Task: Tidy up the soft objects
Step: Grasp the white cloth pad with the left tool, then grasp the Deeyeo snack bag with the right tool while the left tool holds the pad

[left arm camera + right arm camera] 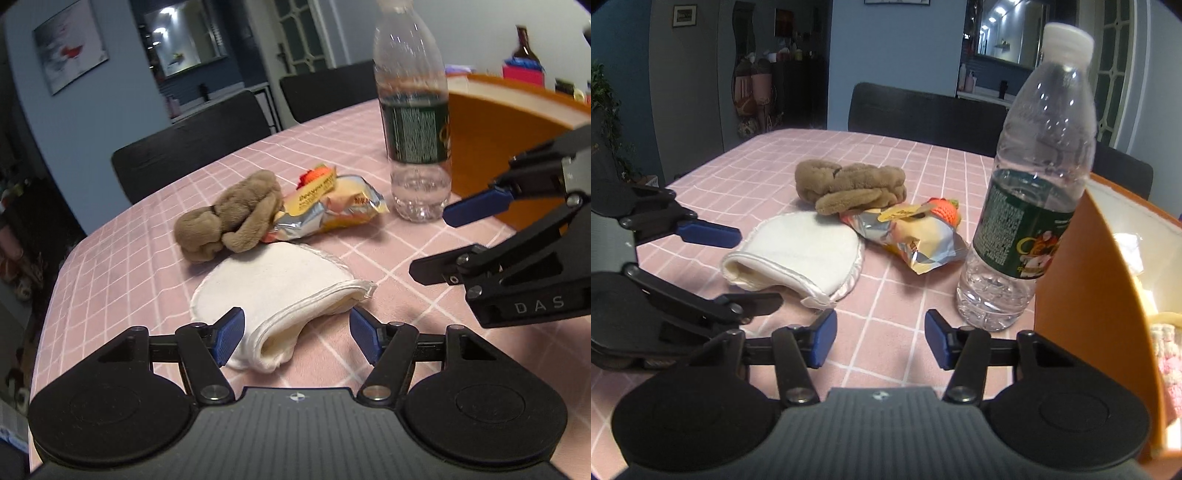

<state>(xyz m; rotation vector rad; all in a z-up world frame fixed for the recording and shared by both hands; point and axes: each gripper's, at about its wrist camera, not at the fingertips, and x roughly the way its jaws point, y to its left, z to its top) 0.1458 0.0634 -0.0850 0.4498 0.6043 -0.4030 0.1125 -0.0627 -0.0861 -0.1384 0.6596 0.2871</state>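
The left gripper [297, 334] is tilting down, jaws apart astride the folded white quilted cloth pad [275, 295] on the pink checked tablecloth [147, 236]. The right gripper [881, 341] is hovering alongside, jaws apart, gripping nothing. Beyond are lying a brown plush toy [229, 216] and a crinkled foil snack packet [332, 206], partly hiding something orange.

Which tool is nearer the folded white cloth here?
Left. The left tool has its open tips astride the near end of the white cloth; the right tool hangs over bare tablecloth beside it, empty.
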